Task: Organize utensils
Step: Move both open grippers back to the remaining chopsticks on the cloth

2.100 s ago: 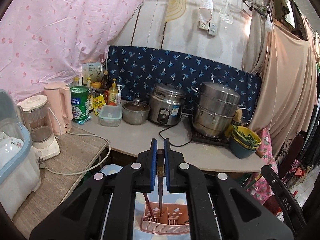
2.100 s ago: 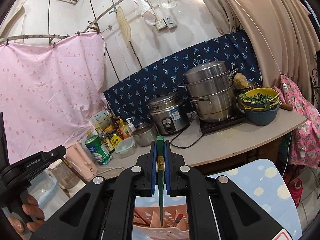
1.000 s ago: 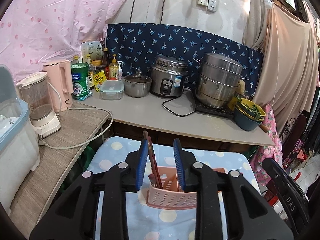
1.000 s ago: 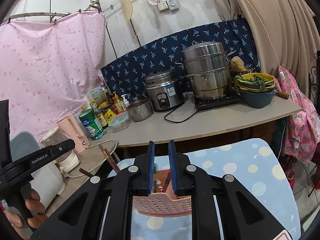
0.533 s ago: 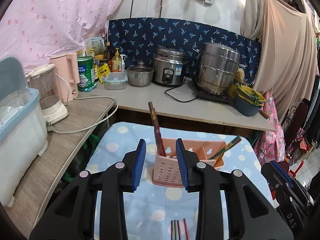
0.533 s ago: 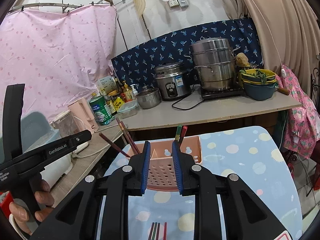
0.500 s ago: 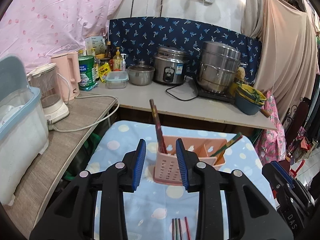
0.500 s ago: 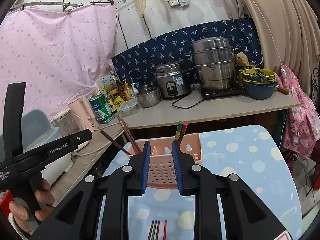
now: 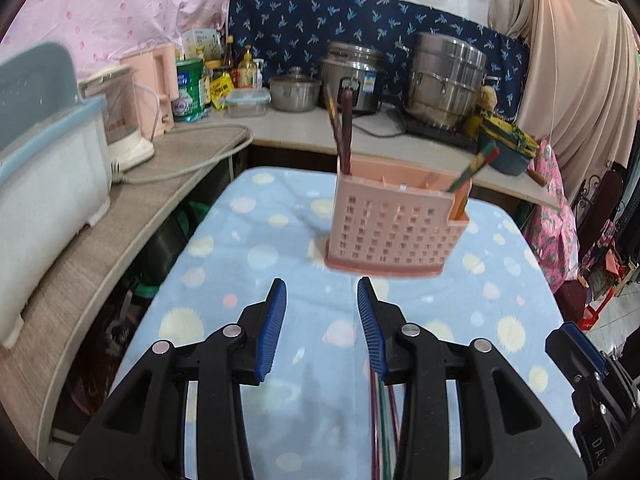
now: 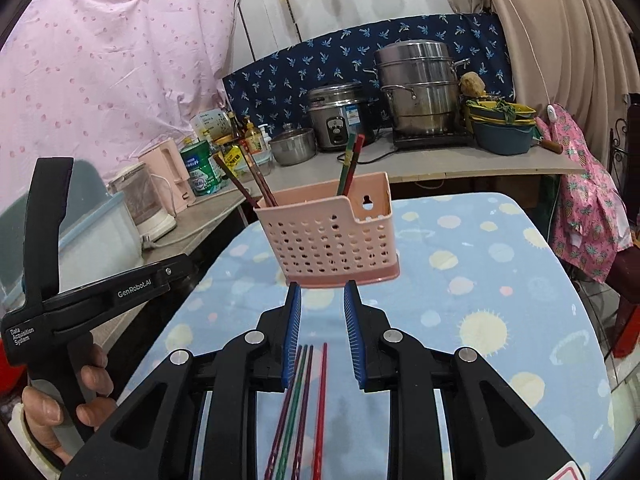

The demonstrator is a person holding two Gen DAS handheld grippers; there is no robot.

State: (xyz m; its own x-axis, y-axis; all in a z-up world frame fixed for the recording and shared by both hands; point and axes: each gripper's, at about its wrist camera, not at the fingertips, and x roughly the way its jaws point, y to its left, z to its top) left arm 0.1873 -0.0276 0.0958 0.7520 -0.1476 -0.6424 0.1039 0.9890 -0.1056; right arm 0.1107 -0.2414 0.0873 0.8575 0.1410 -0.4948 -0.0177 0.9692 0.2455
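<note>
Right wrist view: a rice cooker [image 10: 340,118] and steamer pot [image 10: 418,84] line the counter at 12 o'clock. The left gripper's [image 9: 322,328] handle at 9 o'clock reads "GenRobot.AI" and "Data Acquisition System". The pink utensil basket [image 10: 330,234] stands on the dotted cloth [image 10: 480,300], just beyond the right gripper [image 10: 320,334], chopsticks upright inside. Loose chopsticks [image 10: 302,408] lie between its parted, empty jaws; the left jaws likewise gape empty.

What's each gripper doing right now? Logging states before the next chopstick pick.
Left gripper: open, holding nothing.
Right gripper: open, holding nothing.
</note>
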